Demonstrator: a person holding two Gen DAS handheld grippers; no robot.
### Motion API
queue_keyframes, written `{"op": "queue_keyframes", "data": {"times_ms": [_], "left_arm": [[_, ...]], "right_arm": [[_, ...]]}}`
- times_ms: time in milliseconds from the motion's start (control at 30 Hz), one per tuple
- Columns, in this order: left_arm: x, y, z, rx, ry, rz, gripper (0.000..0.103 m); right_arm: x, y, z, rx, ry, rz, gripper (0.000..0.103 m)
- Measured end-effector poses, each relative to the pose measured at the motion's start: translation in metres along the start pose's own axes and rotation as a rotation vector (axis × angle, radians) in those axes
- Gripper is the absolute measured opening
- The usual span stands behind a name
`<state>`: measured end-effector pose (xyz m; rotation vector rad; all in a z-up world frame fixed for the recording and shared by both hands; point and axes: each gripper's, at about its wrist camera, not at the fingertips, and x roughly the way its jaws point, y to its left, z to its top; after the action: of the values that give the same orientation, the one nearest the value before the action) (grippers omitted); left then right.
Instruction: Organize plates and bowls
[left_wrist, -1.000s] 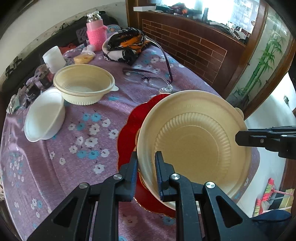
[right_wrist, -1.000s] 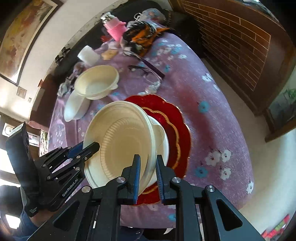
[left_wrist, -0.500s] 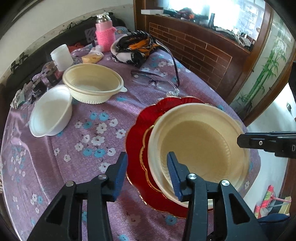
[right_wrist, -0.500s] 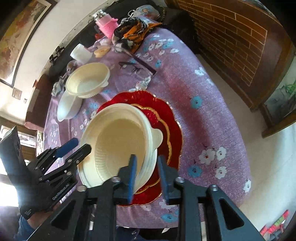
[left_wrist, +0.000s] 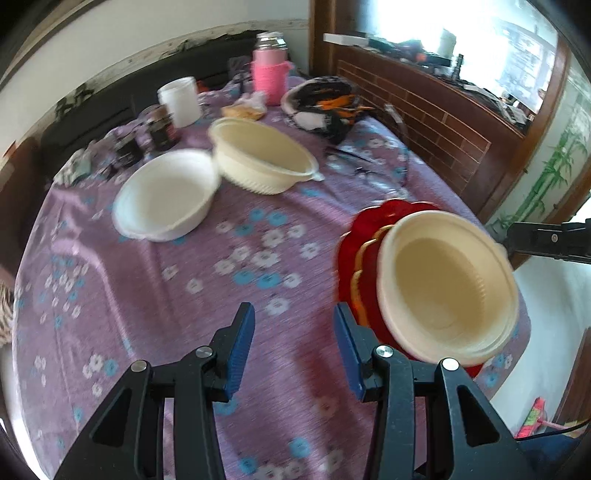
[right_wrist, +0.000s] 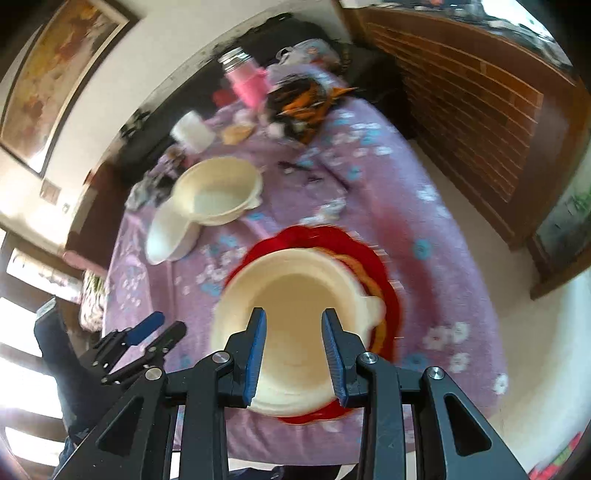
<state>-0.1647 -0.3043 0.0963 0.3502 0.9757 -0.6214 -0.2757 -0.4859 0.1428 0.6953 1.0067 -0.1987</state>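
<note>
Both jaws having just been opening, I am lifting the empty left gripper (left_wrist: 293, 343) and right gripper (right_wrist: 293, 350) clear, avoiding nudging the cream bowl (right_wrist: 295, 332) on the red plate (right_wrist: 384, 280).

Brick-patterned wooden partition (left_wrist: 436, 110) under a bright window (left_wrist: 461, 26); framed painting (right_wrist: 55, 74) on white wall.

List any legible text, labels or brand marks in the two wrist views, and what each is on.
None legible in either view.
Left gripper body, seen from the right wrist: any print is blurred out.
Dark jars behind the white bowl: labels too blurred to read.
Pink bottle: no text visible.
</note>
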Motion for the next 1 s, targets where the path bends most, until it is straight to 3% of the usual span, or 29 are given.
{"op": "queue_keyframes", "data": {"times_ms": [500, 700, 1000], "left_arm": [[-0.029, 0.116, -0.051, -0.221, 0.009, 0.124, 0.044], [-0.036, 0.151, -0.071, -0.270, 0.024, 0.155, 0.044], [-0.047, 0.204, -0.101, -0.341, 0.042, 0.201, 0.045]], "right_arm": [[0.088, 0.144, 0.010, -0.218, 0.143, 0.097, 0.035], [0.138, 0.179, 0.036, -0.156, 0.156, 0.130, 0.039], [0.215, 0.187, 0.073, -0.024, 0.165, 0.025, 0.040]]}}
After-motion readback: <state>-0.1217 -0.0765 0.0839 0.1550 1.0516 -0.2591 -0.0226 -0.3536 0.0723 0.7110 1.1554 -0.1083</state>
